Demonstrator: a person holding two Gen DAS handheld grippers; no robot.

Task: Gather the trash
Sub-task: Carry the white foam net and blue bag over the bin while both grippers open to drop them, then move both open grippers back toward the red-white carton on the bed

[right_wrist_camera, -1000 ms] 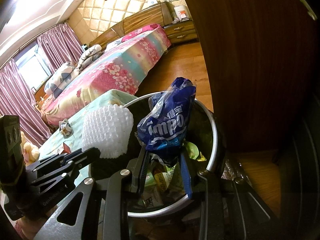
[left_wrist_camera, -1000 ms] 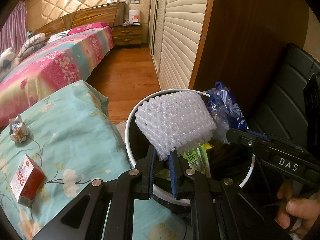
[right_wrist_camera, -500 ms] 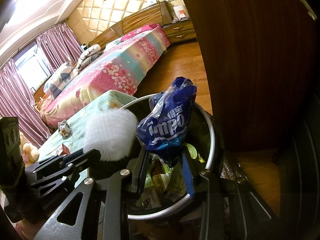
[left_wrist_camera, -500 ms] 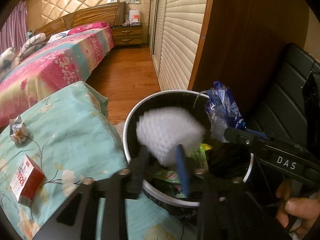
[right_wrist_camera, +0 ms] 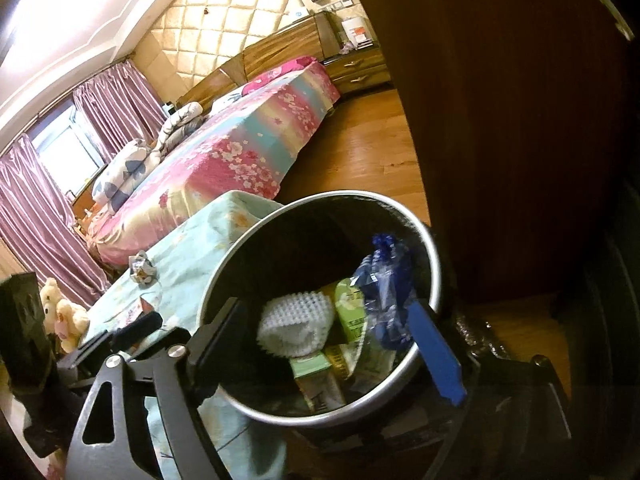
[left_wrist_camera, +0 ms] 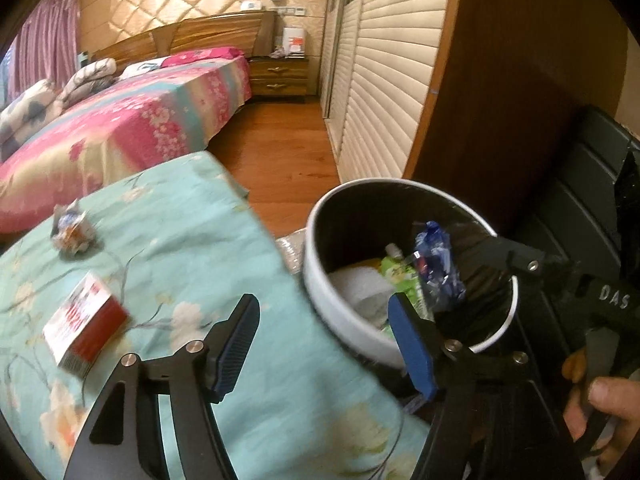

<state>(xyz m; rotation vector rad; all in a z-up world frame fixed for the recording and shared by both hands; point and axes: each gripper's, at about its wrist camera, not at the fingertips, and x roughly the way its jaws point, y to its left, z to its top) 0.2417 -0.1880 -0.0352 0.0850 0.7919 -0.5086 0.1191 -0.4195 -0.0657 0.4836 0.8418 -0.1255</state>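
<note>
A round bin [left_wrist_camera: 360,344] [right_wrist_camera: 430,248] with a pale rim stands beside a teal flowered cloth [left_wrist_camera: 180,240]. Inside lie a white foam net [right_wrist_camera: 296,320] [left_wrist_camera: 360,292], a blue plastic wrapper [right_wrist_camera: 384,280] [left_wrist_camera: 436,264] and green packets [right_wrist_camera: 352,308]. My left gripper [left_wrist_camera: 324,336] hangs over the cloth's edge by the bin, its jaws opening with nothing between them. My right gripper [right_wrist_camera: 324,344] hovers over the bin, jaws opening and free of the trash below. On the cloth lie a red and white box [left_wrist_camera: 84,320] and a crumpled wrapper [left_wrist_camera: 72,230] [right_wrist_camera: 141,268].
A bed with a pink flowered cover [left_wrist_camera: 132,120] [right_wrist_camera: 240,152] stands behind. A dark wooden cabinet [left_wrist_camera: 500,80] rises beyond the bin, with slatted doors [left_wrist_camera: 384,72] farther back. Wooden floor [left_wrist_camera: 280,152] lies between. A black chair [left_wrist_camera: 580,200] and a hand [left_wrist_camera: 608,404] are at the right.
Both grippers have let go: the foam net and the blue wrapper dropped into the bin. The left gripper has shifted left over the cloth. The right gripper stayed over the bin.
</note>
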